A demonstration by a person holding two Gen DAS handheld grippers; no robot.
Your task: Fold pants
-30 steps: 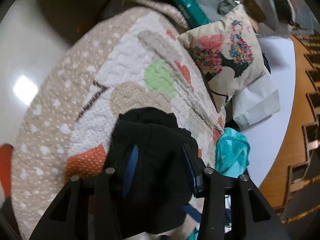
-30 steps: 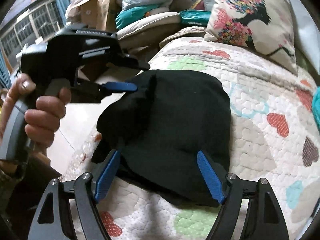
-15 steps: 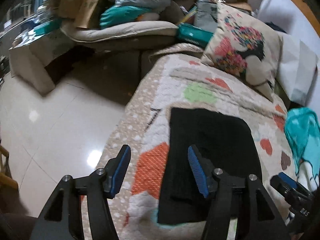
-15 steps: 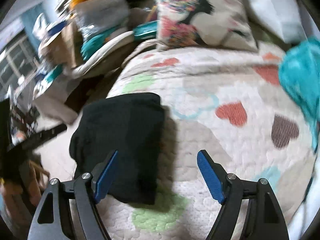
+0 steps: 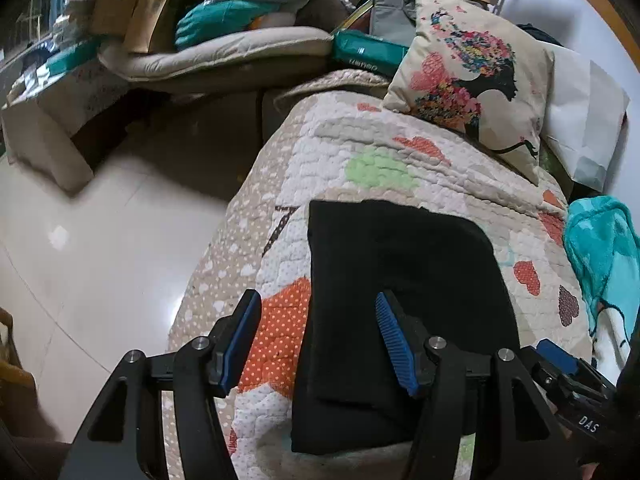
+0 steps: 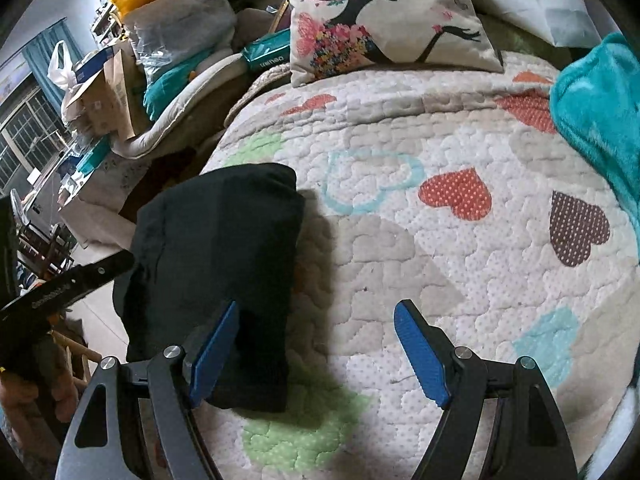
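The black pants (image 5: 400, 280) lie folded in a flat rectangle on the heart-patterned quilt (image 5: 380, 168), close to its left edge. My left gripper (image 5: 318, 340) hovers open above the pants' near left edge, pads clear of the cloth. In the right wrist view the pants (image 6: 216, 264) sit at the left. My right gripper (image 6: 318, 356) stands wide open over the quilt (image 6: 440, 140), its left finger above the pants' near right corner, nothing gripped. A black finger (image 6: 80, 280) of the left gripper shows at that view's left edge.
A flower-print pillow (image 5: 468, 72) leans at the quilt's far end. A teal blanket (image 6: 600, 112) lies bunched at the right. The quilt drops off to a glossy floor (image 5: 100, 240) on the left. Boxes, bags and cushions (image 5: 200, 40) are piled beyond.
The left gripper, shut on the bunched pants a second ago, has let go and drawn back; the pants now lie flat. The right gripper has swung right, mostly off the pants.
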